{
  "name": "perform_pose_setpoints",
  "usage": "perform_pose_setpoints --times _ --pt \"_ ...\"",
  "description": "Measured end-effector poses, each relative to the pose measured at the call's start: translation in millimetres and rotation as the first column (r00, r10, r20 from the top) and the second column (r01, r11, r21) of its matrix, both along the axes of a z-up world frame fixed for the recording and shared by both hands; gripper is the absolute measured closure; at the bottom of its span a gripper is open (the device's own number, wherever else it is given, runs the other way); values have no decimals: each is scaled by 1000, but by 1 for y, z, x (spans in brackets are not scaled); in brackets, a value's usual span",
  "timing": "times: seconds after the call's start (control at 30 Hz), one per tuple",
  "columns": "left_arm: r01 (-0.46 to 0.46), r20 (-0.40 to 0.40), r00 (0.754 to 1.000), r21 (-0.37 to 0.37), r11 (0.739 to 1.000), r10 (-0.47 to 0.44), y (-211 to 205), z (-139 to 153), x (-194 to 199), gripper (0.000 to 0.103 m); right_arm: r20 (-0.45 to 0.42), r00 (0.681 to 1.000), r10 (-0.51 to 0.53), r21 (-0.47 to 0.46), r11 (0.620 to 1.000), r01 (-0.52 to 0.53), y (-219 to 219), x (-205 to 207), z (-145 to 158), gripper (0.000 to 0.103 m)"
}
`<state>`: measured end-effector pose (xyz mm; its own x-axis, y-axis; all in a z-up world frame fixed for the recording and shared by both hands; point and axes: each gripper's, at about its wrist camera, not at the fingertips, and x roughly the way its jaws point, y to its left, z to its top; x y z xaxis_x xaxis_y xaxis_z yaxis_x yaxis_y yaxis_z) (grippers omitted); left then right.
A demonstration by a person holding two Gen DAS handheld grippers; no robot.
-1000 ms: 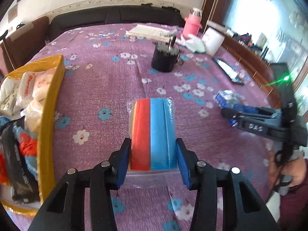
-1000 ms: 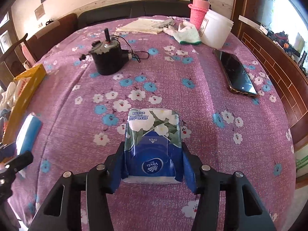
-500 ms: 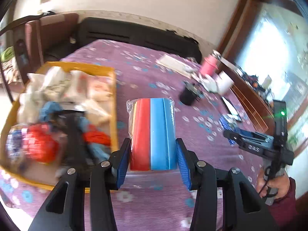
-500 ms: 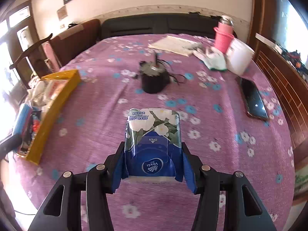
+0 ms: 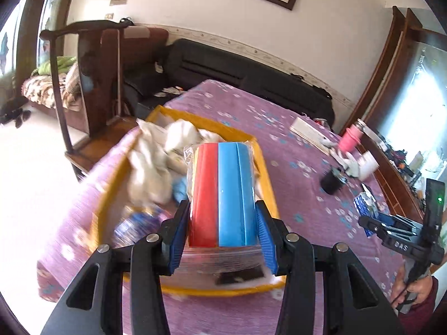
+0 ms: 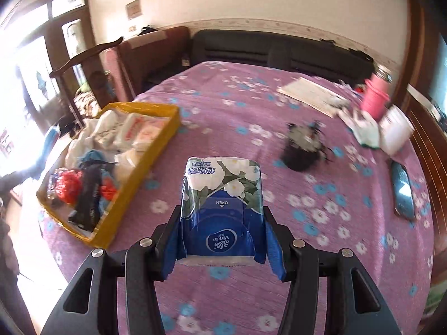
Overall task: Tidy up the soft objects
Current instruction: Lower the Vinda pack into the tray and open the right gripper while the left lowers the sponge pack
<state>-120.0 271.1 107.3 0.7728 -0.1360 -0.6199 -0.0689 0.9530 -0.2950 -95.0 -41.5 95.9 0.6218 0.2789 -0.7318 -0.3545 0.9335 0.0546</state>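
My left gripper (image 5: 222, 230) is shut on a plastic-wrapped pack of red and blue sponge cloths (image 5: 223, 192) and holds it in the air over the yellow tray (image 5: 262, 164). The tray holds white cloths (image 5: 156, 164) and other soft packs. My right gripper (image 6: 222, 236) is shut on a blue and white Vinda tissue pack (image 6: 222, 195), held above the purple floral tablecloth (image 6: 321, 203). The yellow tray (image 6: 156, 150) lies to its left. The right gripper also shows at the right of the left wrist view (image 5: 391, 226).
On the table stand a black round device with cables (image 6: 303, 146), a phone (image 6: 402, 192), a pink bottle (image 6: 375, 95), a white tub (image 6: 395, 129), a cloth (image 6: 363, 128) and papers (image 6: 310, 92). A wooden chair (image 5: 83, 64) stands by the left table edge.
Both grippers have risen and swung left with their packs. The left gripper has moved from beside the tray to above it. The right gripper's view now takes in the tray.
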Motion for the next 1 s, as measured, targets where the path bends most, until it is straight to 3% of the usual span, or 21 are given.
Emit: perform_pose_setpoints --times 0.23,0.6,1.0 --pt "-7 -29 1000 63 998 8 26 4 36 58 -5 994 109 4 994 -109 60 11 5 46" --pt "-8 -139 990 -20 1000 5 62 -29 106 58 -5 975 221 -18 975 -221 141 46 2 46" --pt "-52 -228 973 -56 997 38 82 -63 140 57 -33 976 217 -62 974 -219 186 102 -20 46"
